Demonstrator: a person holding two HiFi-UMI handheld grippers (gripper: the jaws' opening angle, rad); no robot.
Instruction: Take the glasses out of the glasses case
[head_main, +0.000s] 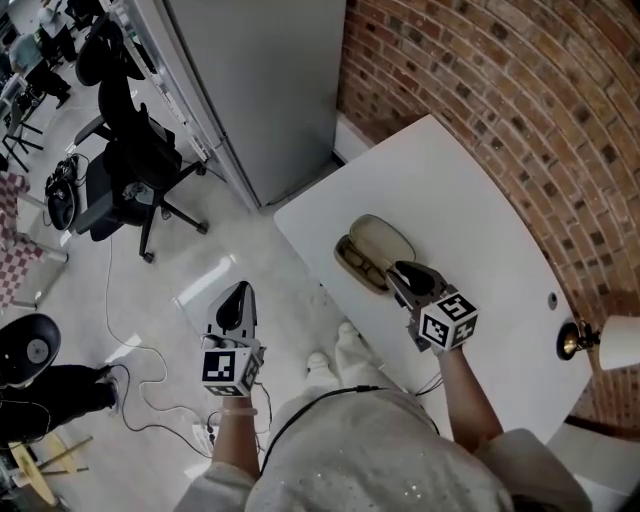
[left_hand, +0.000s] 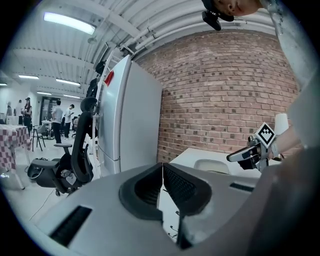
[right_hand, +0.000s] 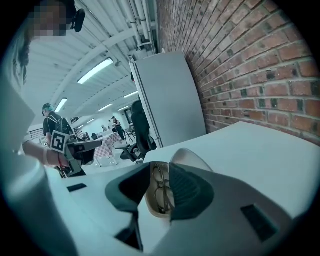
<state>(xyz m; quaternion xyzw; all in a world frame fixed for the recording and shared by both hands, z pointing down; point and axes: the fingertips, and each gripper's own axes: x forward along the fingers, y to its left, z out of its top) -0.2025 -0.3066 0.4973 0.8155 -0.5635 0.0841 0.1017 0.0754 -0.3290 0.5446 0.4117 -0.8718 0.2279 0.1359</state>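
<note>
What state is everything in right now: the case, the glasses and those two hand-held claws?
glasses case: open, lid raised, lying on the white table.
glasses: folded, lying inside the case.
left gripper: shut, empty, held off the table.
right gripper: open, aimed at the glasses, gripping nothing.

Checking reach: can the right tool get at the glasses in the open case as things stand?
Probably yes: the beige oval case lies open on the white table, dark-framed glasses exposed, in line with the parted jaws of the right tool; nothing blocks them.
</note>
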